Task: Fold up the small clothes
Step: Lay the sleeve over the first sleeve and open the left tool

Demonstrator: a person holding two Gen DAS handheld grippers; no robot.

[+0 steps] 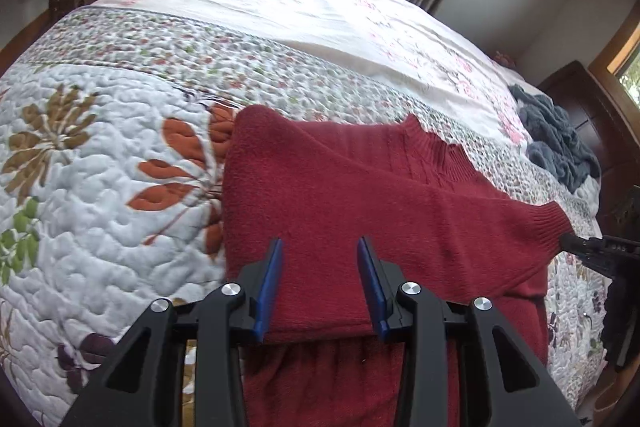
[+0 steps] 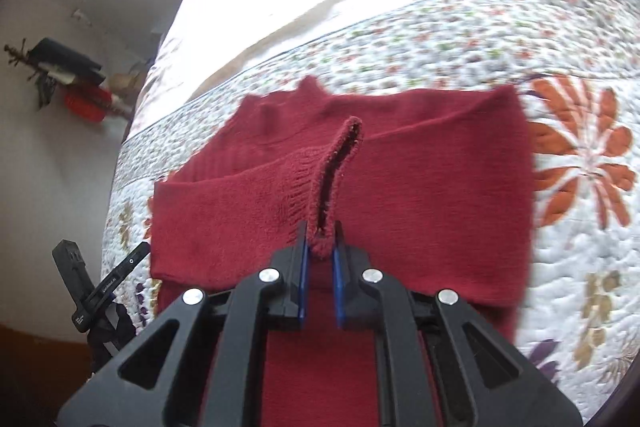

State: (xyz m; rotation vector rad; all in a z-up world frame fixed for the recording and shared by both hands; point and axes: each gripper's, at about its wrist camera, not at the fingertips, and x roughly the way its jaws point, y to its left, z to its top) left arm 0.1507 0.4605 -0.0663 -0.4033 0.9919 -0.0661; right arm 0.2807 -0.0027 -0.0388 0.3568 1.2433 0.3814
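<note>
Red sweater [image 1: 328,195] flat on the bed [image 1: 100,147]. Soft, floppy, light; sags if lifted. Best held at a cuff or corner. Right gripper [image 2: 320,247] pinching the cuff [image 2: 336,171]. Left gripper [image 1: 320,267] spread wide, holding nothing.

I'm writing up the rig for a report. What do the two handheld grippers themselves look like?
Both look alike: the left gripper and right gripper have matte black angular frames with triangular cut-outs, four round silver bolt heads across the linkage, and two flat blue finger pads. In the right wrist view, the left gripper's black side carries small white lettering, too small to read. No cables or sleeves show.
</note>
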